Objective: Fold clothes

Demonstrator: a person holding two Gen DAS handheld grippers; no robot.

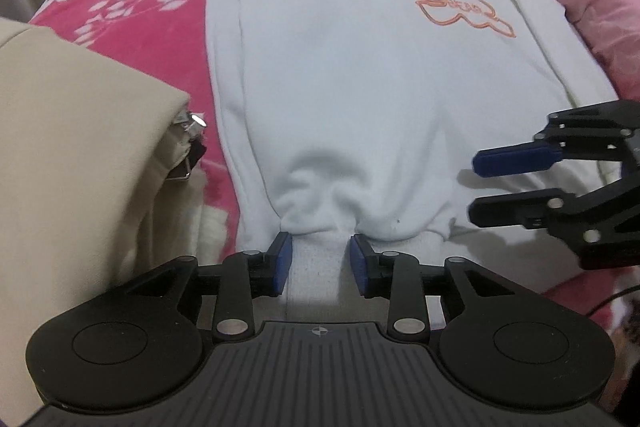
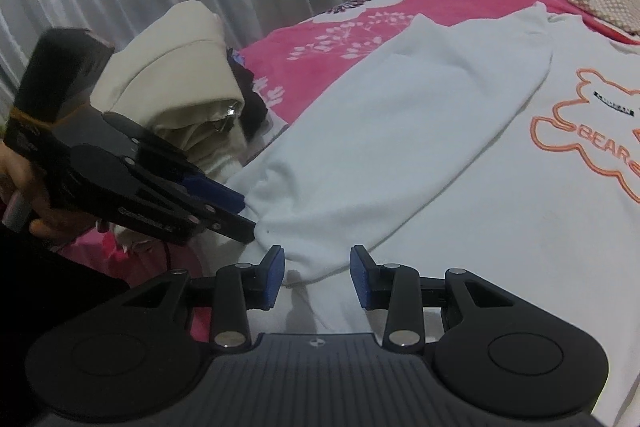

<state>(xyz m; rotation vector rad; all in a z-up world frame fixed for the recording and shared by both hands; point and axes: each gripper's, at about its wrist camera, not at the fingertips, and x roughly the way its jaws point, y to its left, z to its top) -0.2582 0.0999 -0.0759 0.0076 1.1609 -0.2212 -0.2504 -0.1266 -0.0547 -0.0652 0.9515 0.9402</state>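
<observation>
White sweatshirt (image 1: 340, 67) (orange bear print) lies flat on pink floral bed (image 1: 160, 27), sleeve folded over its front. Left hand-held gripper (image 1: 320, 259) released, fingers straddling sleeve cuff (image 1: 316, 267); right hand-held gripper (image 2: 316, 273) released over hem area. Beige garment pile (image 1: 80, 147) beside sweatshirt.

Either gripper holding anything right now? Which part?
Left gripper straddles the white sweatshirt's ribbed sleeve cuff, jaws not closed. Right gripper is open over the fabric. Nothing is gripped.

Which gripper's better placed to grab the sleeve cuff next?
Left. The left gripper already straddles the ribbed cuff of the white sweatshirt, jaws open. The right gripper is open over the sweatshirt, off to the side of the cuff.
</observation>
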